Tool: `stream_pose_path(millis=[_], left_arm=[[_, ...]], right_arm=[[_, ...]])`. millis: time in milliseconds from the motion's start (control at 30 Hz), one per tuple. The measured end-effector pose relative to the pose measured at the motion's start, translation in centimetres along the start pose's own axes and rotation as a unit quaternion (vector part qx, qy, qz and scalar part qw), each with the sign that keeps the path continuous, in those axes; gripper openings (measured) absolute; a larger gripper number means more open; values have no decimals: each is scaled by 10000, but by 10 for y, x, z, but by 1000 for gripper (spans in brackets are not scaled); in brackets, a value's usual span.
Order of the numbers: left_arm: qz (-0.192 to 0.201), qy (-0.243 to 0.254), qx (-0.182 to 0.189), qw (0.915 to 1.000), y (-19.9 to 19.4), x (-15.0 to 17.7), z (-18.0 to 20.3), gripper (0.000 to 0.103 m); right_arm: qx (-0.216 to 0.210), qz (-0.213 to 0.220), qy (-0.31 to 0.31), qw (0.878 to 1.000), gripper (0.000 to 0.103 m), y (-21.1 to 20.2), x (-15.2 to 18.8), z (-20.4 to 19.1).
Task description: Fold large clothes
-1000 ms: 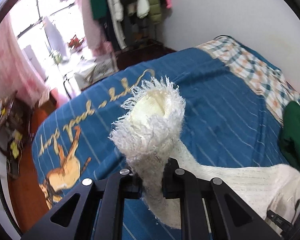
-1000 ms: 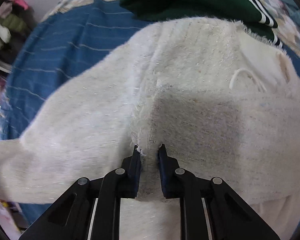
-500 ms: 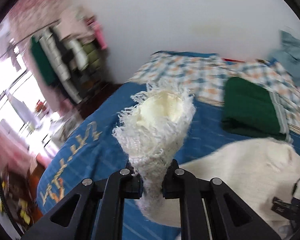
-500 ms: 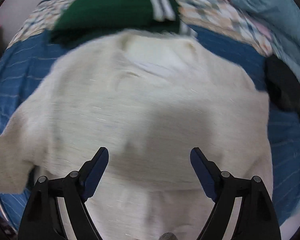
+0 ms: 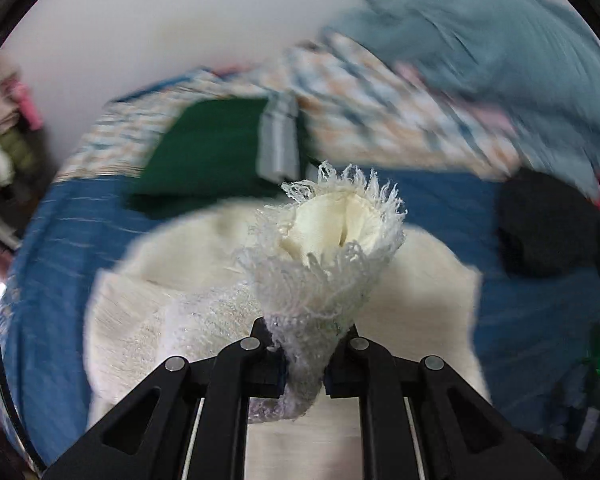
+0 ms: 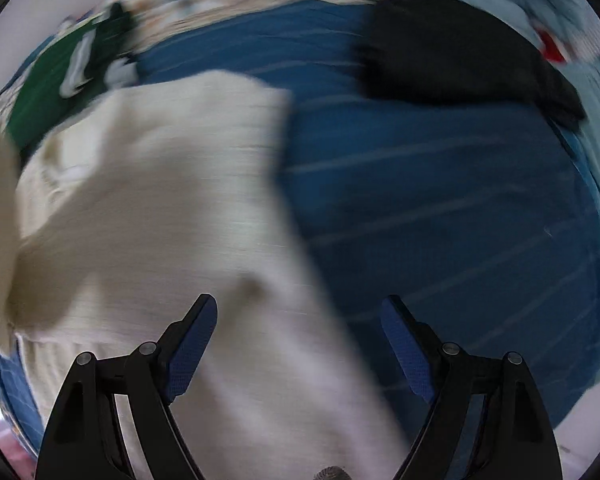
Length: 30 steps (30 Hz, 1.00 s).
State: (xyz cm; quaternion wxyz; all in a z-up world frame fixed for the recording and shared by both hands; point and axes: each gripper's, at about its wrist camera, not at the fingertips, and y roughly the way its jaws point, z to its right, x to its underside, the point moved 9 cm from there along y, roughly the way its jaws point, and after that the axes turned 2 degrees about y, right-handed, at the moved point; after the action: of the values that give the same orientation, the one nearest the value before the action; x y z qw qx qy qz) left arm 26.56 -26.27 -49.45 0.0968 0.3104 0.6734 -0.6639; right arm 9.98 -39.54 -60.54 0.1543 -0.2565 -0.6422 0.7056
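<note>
Left wrist view first: the blue bedspread (image 5: 540, 312) fills the ground under me, and on it the cream sweater (image 5: 172, 280) lies spread, its body running from about six o'clock up toward twelve, away from my fingers. Beyond it at eleven o'clock sits a folded green garment (image 5: 204, 160), and a dark bundle (image 5: 548, 224) lies at two o'clock, well apart from the sweater.

Now the key relation. My left gripper (image 5: 304, 364) is clamped on the sweater's sleeve, the frayed cuff (image 5: 340, 232) standing up past the fingertips toward twelve, right over the body panel. So the sleeve's length runs from my pinch down across the chest. I judge that's where it wants laying.

Over in the right wrist view, my right gripper (image 6: 298, 344) stands wide apart, nothing between the blue pads (image 6: 192, 344), pointing down at the sweater's right-hand edge, where cream meets blue. That edge slants from twelve down to six between the fingers. Cloth lies to nine o'clock, bare bedspread to three. My right is the nearer hand to that side edge, I reckon.
</note>
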Motion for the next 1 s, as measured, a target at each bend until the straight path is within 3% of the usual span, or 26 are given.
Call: stream_pose_path(millis=[67,167,200,233,300,400,500,600,700,833,900,933,1000], left_arm=[[-285,250,183,9991,26,14,36,11],[-721,541,50,9959,59,37,67,18],[-778,548,62,9954,62,41,69,29],[-836,547,141,9949,63,45,71,53],[-856,431,447,9944,61,45,74,89],[-778,233,585,9950,38,43,63,91],[-761,14,410,9963,16,46,43,91],[-767,-358,43,9964,-16,60,-8,91],[-893,-419,-792,9920,-34,94,-69,91],[-1395,-398,-1843,9721,-13,151,-154,91],[-1609,-519,-2256,9595,8,172,-197,91],[-1666,-587,-2347,9559,15,178,-211,91],[-1766,-749,-2549,9477,32,191,-242,91]], right_arm=[[50,-88,55,9999,86,4,5,30],[-53,-268,70,9996,86,12,15,59],[-163,-327,65,9993,86,13,19,65],[-308,-393,69,9987,86,13,22,71],[-571,-421,86,9974,85,10,25,75],[-907,-417,73,9950,85,0,26,77],[-1175,-399,-1,9923,86,-8,15,69],[-1389,-476,-192,9890,86,-7,3,44],[-1463,-562,-555,9861,85,1,-5,11],[-1248,-899,-1286,9797,84,51,-17,-40],[-1230,-1060,-1372,9772,42,73,-21,-54],[-1199,-976,-1234,9802,28,77,-28,-52],[-1136,-860,-791,9866,28,80,-40,-40]])
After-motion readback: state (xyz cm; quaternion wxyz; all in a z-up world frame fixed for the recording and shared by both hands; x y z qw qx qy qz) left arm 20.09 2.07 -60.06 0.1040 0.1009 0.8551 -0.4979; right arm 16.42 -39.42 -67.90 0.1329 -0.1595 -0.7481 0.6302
